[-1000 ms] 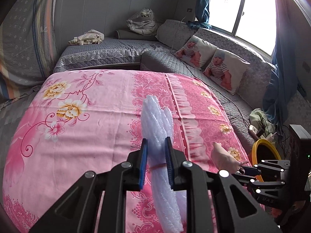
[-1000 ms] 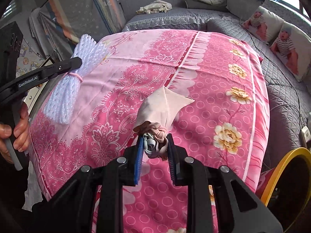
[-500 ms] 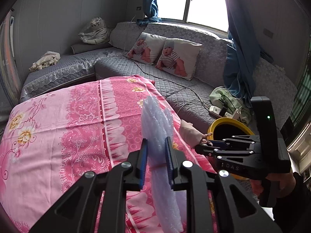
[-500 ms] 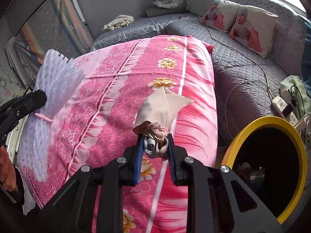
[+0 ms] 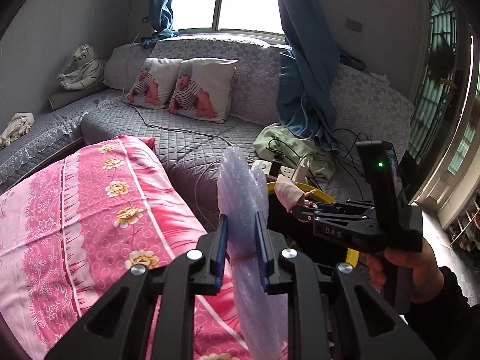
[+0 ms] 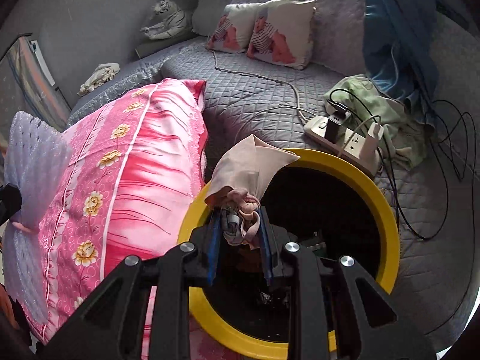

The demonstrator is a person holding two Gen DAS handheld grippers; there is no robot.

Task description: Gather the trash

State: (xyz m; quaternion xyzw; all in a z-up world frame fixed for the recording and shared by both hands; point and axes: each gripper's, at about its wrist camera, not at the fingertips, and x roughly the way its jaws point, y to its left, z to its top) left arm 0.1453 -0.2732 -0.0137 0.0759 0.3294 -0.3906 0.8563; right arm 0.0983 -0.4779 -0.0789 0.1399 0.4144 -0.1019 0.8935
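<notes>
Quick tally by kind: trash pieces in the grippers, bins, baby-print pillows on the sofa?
Trash pieces held: 2 (foam netting roll, beige cloth bundle)
Yellow-rimmed bins: 1
Baby-print pillows: 2
Total: 5

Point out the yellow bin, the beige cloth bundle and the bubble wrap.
yellow bin [image 6: 387, 210], right wrist view, rim.
beige cloth bundle [image 6: 243, 171], right wrist view, upper fold.
bubble wrap [image 5: 240, 186], left wrist view, part above the jaws.
</notes>
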